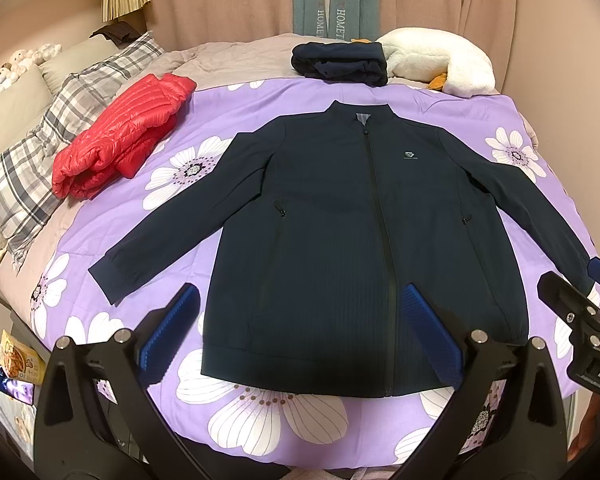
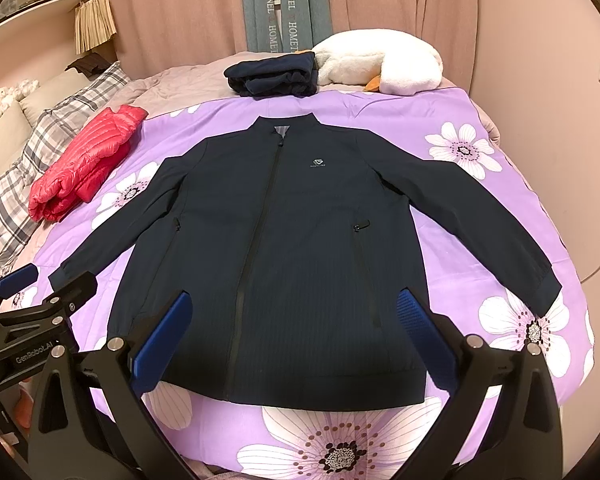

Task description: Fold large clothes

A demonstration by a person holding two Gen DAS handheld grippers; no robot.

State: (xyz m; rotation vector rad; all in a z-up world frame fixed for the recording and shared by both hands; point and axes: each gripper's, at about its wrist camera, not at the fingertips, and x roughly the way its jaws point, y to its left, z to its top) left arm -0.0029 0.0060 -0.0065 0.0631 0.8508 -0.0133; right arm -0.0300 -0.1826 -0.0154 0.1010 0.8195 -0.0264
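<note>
While spread wide, left tool, right tool, above jacket, holding nothing

A dark navy zip-up jacket lies flat, front up, zipped, sleeves spread, on the floral purple bedspread.

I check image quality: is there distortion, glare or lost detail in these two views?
Left wrist view: strong fisheye bending of the bed edge, dark corners; the navy jacket shows little fabric detail. Right wrist view: same bending; the red puffer jacket has a soft sheen, no harsh glare.
</note>
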